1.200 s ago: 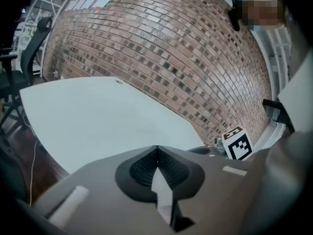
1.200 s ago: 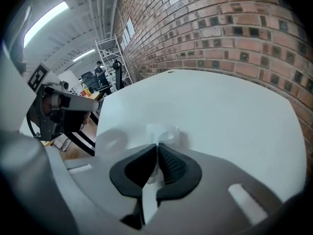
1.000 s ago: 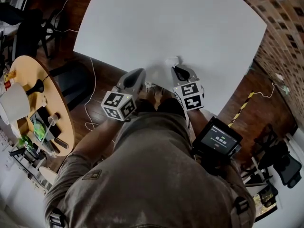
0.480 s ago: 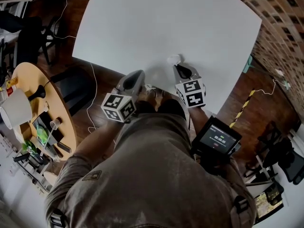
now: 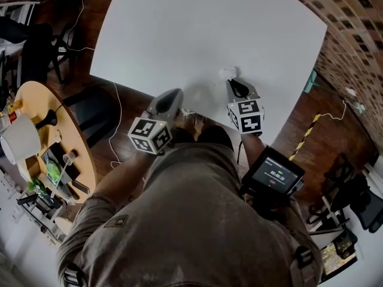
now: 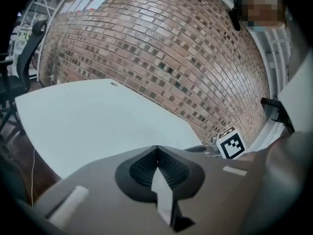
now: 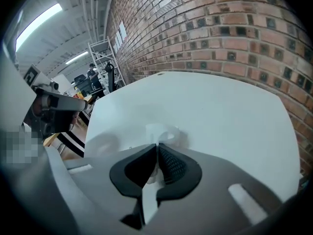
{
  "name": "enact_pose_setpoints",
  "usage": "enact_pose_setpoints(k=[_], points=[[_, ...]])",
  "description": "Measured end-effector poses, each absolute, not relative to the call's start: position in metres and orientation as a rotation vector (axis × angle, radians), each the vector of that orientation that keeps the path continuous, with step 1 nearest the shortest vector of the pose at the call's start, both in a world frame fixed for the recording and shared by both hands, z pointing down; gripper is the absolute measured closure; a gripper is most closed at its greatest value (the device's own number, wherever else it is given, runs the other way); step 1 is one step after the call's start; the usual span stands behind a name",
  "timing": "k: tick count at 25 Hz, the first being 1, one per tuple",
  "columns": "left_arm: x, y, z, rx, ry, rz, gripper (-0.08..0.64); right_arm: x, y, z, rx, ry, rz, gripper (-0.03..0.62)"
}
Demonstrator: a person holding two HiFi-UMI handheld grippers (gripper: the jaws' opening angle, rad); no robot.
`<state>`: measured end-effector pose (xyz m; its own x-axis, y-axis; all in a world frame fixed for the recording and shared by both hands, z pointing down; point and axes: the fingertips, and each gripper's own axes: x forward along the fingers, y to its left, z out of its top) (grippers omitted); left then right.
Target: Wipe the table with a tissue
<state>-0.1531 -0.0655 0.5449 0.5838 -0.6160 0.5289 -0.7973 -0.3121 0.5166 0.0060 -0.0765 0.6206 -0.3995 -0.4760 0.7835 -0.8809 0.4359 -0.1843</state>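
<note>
Fingers (image 7: pixel 171 165) on the right gripper (image 5: pixel 232 80) are pinching a crumpled white tissue (image 5: pixel 226 72), which bunches out past the tips and sits on the white surface (image 5: pixel 197 28) close to its near edge, over toward the right-hand side. The left gripper (image 5: pixel 173 94) has its fingers (image 6: pixel 142 168) pressed together on themselves, and it's hanging right at the near edge of the surface, just beside the right one.
</note>
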Motion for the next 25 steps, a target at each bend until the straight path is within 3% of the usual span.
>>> enact_pose_setpoints(k=[17, 25], points=[[-0.183, -0.061, 0.542, 2.025, -1.162, 0.293, 0.558, -0.087, -0.046, 0.619, 0.876, -2.139, 0.799, 0.565], [-0.174, -0.065, 0.539, 2.045, -1.143, 0.285, 0.558, -0.063, -0.054, 0.620, 0.901, -2.082, 0.781, 0.565]])
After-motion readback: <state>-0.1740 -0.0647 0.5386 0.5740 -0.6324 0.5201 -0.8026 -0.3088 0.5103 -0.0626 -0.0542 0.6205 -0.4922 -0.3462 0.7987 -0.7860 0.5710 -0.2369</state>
